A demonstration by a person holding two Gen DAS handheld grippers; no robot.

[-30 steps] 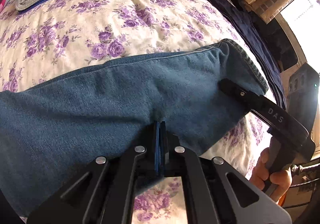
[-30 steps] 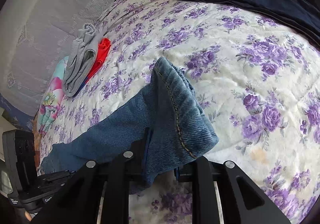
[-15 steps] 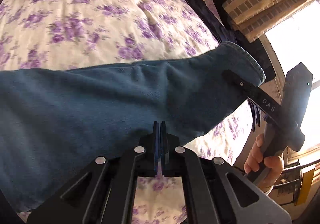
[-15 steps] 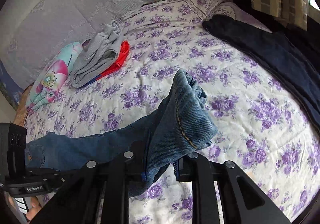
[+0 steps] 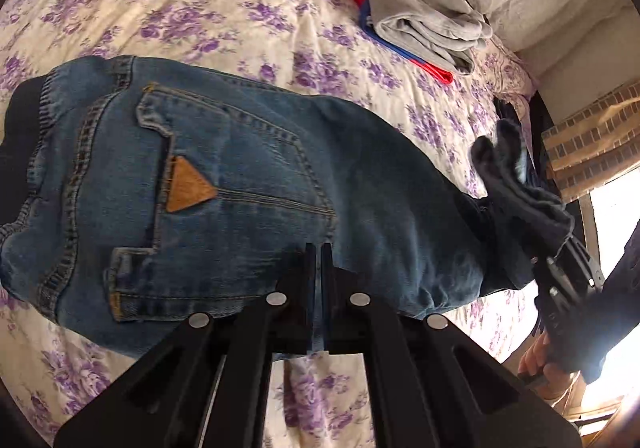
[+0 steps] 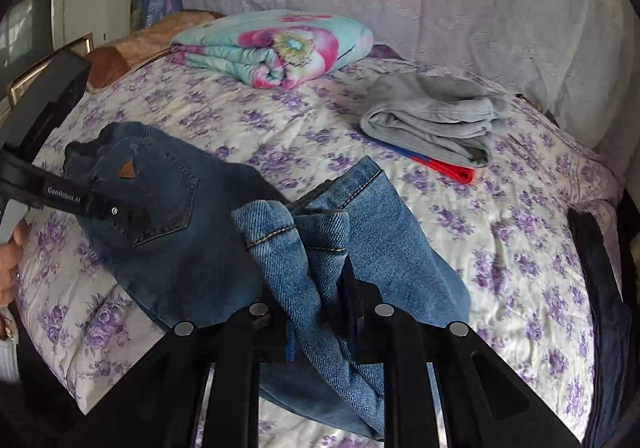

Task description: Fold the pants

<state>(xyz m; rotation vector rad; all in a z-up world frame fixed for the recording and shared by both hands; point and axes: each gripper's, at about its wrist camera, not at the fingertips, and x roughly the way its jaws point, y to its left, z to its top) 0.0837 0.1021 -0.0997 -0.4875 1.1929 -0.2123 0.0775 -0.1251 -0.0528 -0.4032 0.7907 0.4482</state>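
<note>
Blue jeans (image 5: 248, 184) lie on the floral bedspread, back pocket with a tan triangle patch up. My left gripper (image 5: 318, 268) is shut on the near edge of the jeans, close to the seat. My right gripper (image 6: 320, 288) is shut on the bunched leg hems (image 6: 292, 244), held above the folded leg. In the left wrist view the right gripper (image 5: 568, 268) shows at the right with the dark hem hanging from it. In the right wrist view the left gripper (image 6: 136, 214) lies over the pocket area (image 6: 160, 188).
A folded grey garment (image 6: 436, 124) lies on red and blue clothes at the back right. A folded flowered blanket (image 6: 276, 48) sits near the headboard. A dark navy cloth (image 6: 600, 288) lies along the bed's right edge. The bedspread (image 6: 500, 228) is purple-flowered.
Both grippers have swung the jeans round and carried the leg hems over toward the seat. The waist and back pocket have come into view. Both stay shut on the denim.
</note>
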